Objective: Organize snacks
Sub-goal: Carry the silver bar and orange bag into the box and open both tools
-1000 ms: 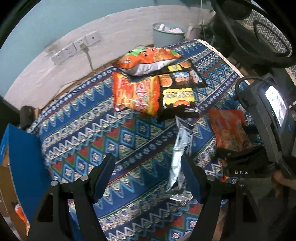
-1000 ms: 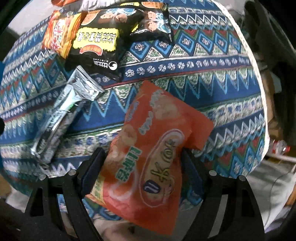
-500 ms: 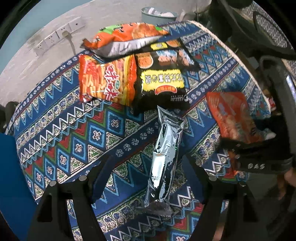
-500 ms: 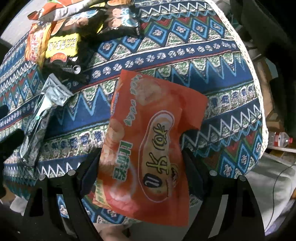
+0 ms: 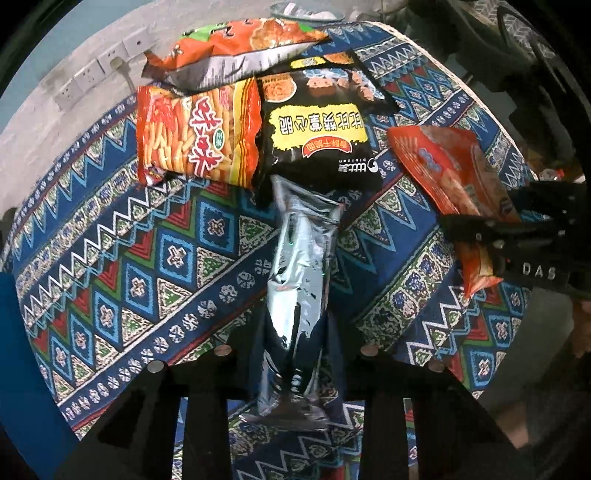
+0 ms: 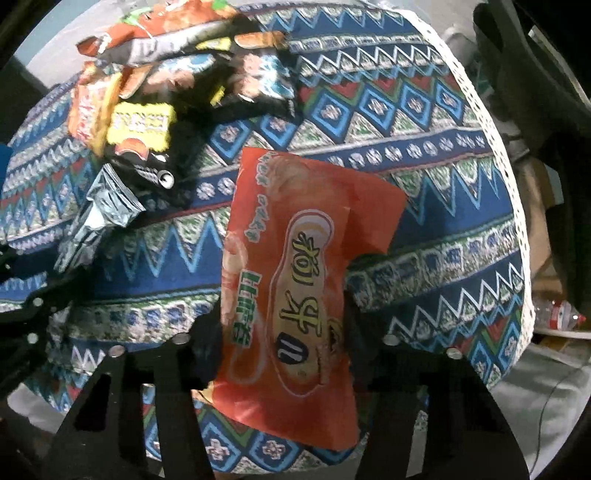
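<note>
A patterned tablecloth point(image 5: 155, 258) in blue, red and green, with a white lace edge, lies under and ahead of both tongs. Far ahead of the left tongs, wall sockets point(image 5: 99, 70) sit on a grey wall with a cable plugged in. A plastic bottle point(image 6: 561, 314) lies on the floor, right of the right tongs.

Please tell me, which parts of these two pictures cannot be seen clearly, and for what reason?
- Silver foil packet, left wrist view: its near end is hidden by the left hand-held gripper.
- Black snack bag, right wrist view: its print is blurred.
- Orange snack bag, right wrist view: both side edges sit behind the right hand-held gripper.
- Bin, left wrist view: cut off by the top edge.
</note>
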`<state>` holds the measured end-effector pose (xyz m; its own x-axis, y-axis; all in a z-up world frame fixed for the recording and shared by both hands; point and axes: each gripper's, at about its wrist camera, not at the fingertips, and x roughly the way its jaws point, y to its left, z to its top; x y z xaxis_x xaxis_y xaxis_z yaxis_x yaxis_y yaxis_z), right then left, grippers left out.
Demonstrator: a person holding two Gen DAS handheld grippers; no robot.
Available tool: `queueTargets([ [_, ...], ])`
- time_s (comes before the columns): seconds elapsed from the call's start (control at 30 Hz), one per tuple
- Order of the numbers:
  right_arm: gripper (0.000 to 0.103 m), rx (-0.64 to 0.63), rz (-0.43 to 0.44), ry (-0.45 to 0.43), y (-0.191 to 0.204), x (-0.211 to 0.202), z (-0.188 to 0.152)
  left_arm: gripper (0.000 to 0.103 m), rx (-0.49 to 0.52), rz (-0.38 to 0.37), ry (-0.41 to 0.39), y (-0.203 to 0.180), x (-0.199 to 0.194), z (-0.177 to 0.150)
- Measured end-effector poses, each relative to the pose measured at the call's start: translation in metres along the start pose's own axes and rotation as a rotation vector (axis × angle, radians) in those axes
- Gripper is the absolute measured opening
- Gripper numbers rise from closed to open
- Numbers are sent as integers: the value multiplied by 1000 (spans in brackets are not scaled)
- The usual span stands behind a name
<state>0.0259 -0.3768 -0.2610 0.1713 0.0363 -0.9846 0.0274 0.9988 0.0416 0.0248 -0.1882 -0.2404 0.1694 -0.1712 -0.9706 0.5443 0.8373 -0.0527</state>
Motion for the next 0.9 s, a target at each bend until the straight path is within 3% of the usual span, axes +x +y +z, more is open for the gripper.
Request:
queueTargets([
  [0.53,48,-50,-23,-115,24,-53,10,29,-30,76,-113,21,-59,-14],
  [0.9,48,-115,-33,-227,44,-94,-4,29,-82,126,-181,33,-99,-18],
])
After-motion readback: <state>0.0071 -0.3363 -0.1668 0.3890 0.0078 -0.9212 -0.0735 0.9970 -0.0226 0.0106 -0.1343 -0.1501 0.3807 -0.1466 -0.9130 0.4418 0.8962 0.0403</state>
